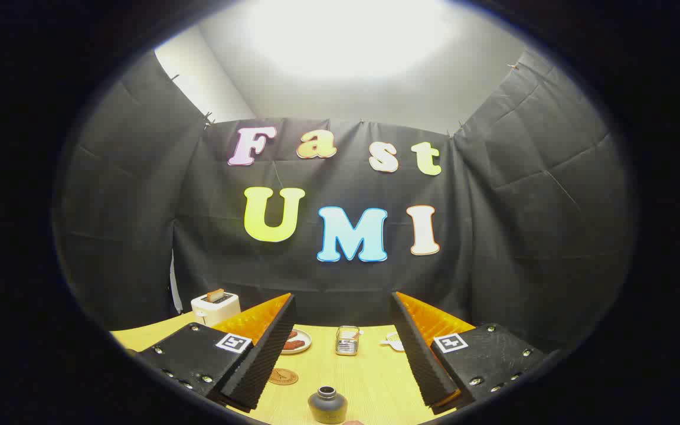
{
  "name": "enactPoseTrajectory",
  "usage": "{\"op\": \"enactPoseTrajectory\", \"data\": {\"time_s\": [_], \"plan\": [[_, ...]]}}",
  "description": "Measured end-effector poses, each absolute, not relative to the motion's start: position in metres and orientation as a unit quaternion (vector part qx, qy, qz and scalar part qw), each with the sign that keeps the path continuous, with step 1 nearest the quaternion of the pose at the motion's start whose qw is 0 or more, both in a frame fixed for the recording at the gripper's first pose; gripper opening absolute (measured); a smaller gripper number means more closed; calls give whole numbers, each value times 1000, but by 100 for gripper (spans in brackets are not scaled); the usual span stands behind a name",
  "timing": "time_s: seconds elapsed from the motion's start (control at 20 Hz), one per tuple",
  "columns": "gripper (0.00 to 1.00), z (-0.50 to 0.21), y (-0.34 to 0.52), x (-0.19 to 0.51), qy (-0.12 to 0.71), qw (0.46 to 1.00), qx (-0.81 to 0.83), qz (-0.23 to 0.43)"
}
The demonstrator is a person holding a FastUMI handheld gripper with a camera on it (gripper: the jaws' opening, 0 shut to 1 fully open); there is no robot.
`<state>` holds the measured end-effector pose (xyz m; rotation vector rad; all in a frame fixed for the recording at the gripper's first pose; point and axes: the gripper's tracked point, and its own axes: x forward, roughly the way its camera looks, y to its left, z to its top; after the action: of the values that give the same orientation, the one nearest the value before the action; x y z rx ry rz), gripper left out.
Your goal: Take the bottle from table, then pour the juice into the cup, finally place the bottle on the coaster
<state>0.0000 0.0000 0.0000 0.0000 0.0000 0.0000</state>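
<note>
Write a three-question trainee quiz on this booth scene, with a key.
1. True or false: the gripper is shut on the bottle.
2. Which lies nearest the left finger: A) coaster, B) toaster, C) glass cup?
3. Fill in: the bottle stands on the table between the ____.

Key: 1 false, the fingers are open and apart from it; 2 A; 3 fingers.

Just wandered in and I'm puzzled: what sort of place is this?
Probably a mock kitchen table set up in a cloth-walled booth: a toaster, a plate of food and a small bottle sit on the table, between the gripper fingers, which are open.
</note>
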Motion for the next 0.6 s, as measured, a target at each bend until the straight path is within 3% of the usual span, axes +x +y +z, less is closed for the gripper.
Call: {"op": "enactPoseTrajectory", "data": {"time_s": [0.6], "plan": [[97,-5,0,1,3,1000,5,8]]}}
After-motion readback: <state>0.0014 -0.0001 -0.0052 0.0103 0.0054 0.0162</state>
